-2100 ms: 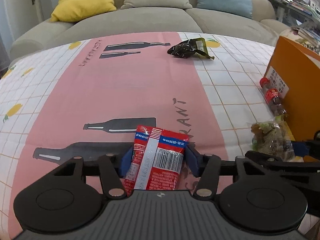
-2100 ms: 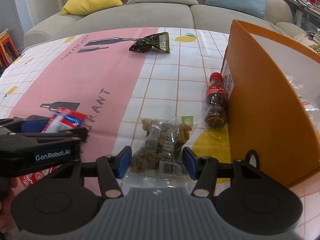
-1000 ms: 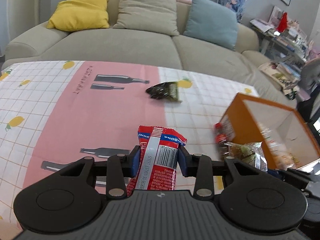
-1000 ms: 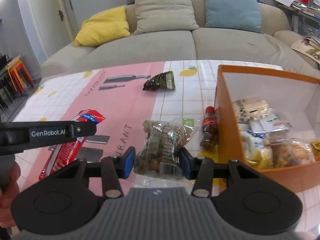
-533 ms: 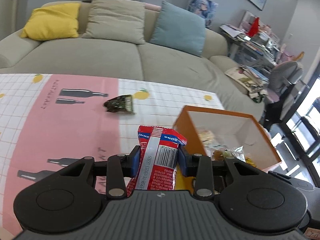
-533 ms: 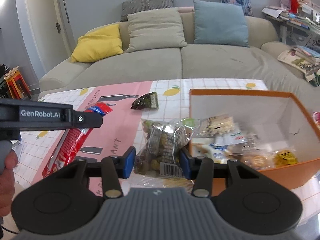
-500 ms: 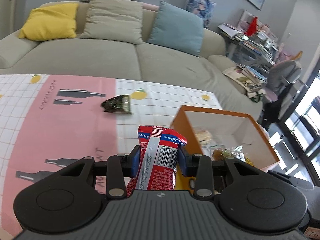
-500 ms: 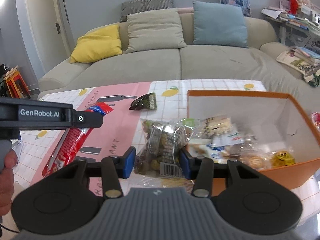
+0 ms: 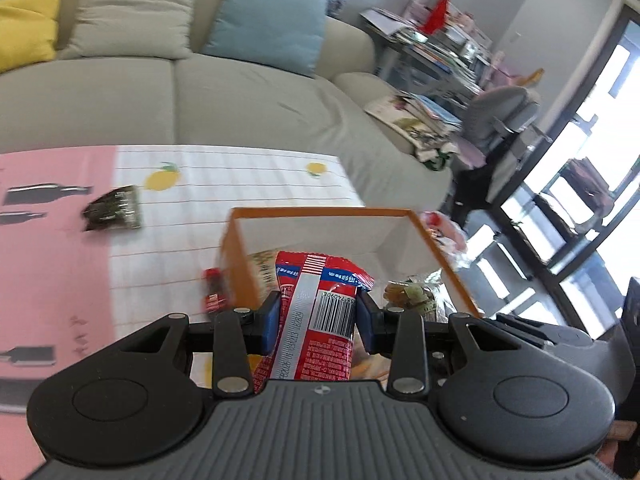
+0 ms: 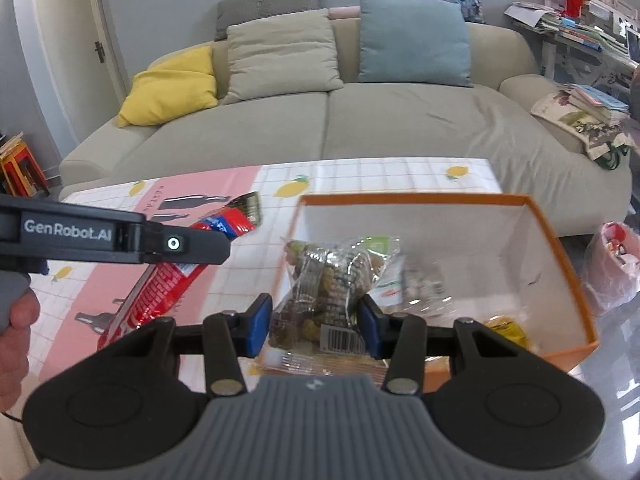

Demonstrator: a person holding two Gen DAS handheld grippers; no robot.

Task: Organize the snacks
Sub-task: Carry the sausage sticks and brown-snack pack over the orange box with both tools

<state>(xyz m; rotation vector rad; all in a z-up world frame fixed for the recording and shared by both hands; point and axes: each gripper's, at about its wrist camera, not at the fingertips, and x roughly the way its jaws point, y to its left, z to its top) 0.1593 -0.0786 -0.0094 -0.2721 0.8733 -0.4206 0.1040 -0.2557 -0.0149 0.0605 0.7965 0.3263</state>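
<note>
Now both packs up over orange box point(image 10: 560, 248). Left gripper point(image 9: 316, 322) clamped on red snack pack point(image 9: 316, 304); right gripper point(image 10: 316, 320) clamped on clear bag of green snacks point(image 10: 328, 280). Best move: carry each fully past near rim, lower toward free floor beside packs already inside, release one at a time, keep grippers apart. Dark green packet point(image 9: 114, 213) and small red-capped bottle point(image 9: 214, 292) remain on tablecloth point(image 9: 224, 184).

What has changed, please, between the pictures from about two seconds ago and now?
Both packets left the table. The left hand-held gripper closed on the red packet and carried it toward the orange box; the right hand-held gripper did likewise with the clear bag of snacks. The dark green packet and the small bottle stayed on the table.
</note>
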